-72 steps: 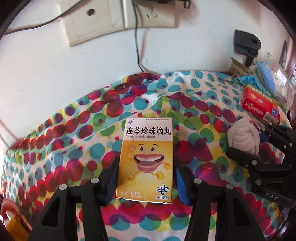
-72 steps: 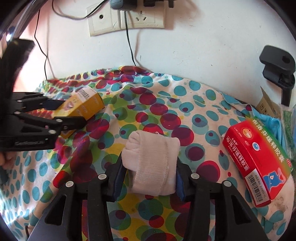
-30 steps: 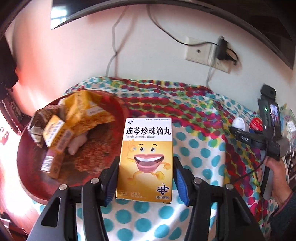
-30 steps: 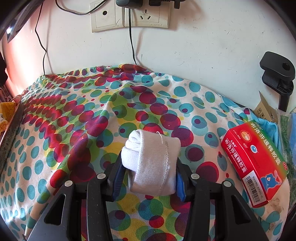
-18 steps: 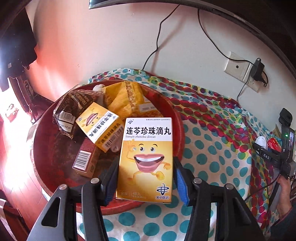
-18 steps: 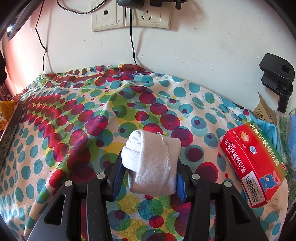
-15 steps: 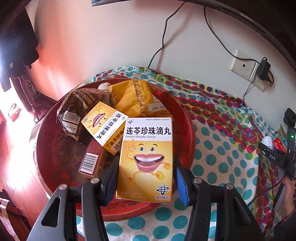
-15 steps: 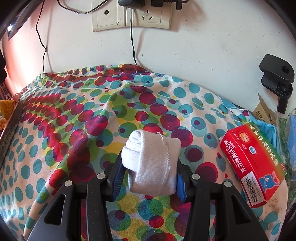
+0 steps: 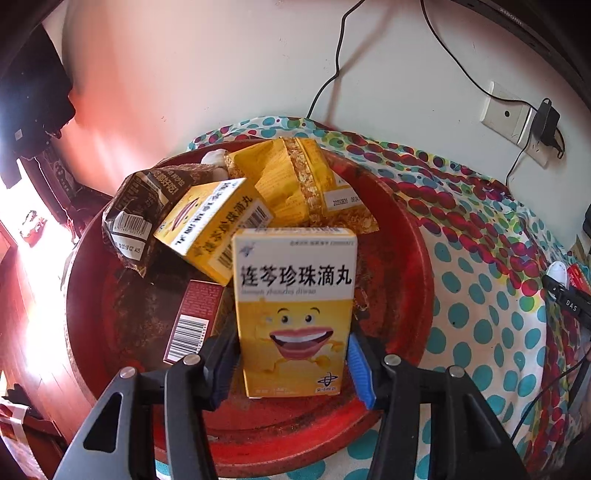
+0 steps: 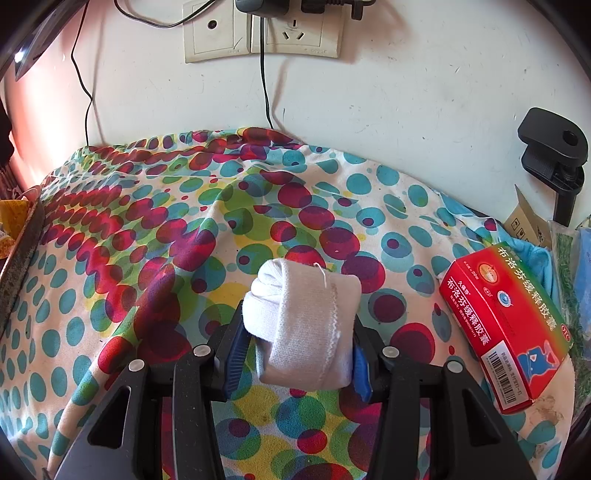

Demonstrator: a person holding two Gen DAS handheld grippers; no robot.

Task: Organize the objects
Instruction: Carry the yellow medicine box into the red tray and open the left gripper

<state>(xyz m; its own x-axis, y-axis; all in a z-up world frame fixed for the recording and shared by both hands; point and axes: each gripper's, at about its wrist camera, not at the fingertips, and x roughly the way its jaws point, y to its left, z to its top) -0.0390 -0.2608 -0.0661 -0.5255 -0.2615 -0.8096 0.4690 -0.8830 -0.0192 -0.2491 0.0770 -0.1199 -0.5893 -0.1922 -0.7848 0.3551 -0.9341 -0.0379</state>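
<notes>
The yellow medicine box (image 9: 295,314) stands upright in the lower middle of the left wrist view, pinched at its lower sides by the left gripper (image 9: 291,358), whose jaws are closed to the box's width so the printed face points at the camera. It hangs over the red basin (image 9: 413,295), which fills the centre of that frame and appears to be the collecting place, since a second yellow box (image 9: 210,229), a brown snack packet (image 9: 136,218), a yellow snack bag (image 9: 291,184) and a small dark red box (image 9: 192,321) already lie heaped toward its upper left. Holding the box above the barer near side looks like a way to drop it without toppling the pile; whether it touches the basin floor I cannot tell. In the right wrist view the rolled white sock (image 10: 306,325) sits in the lower middle, squeezed between the jaws of the right gripper (image 10: 295,350), which are closed on it just above the spotted cloth (image 10: 147,236) covering the worktop, probably waiting its turn. A red medicine box (image 10: 506,328) lies flat at the right edge, not yet collected, and a wall socket (image 10: 262,33) sits at the top.
</notes>
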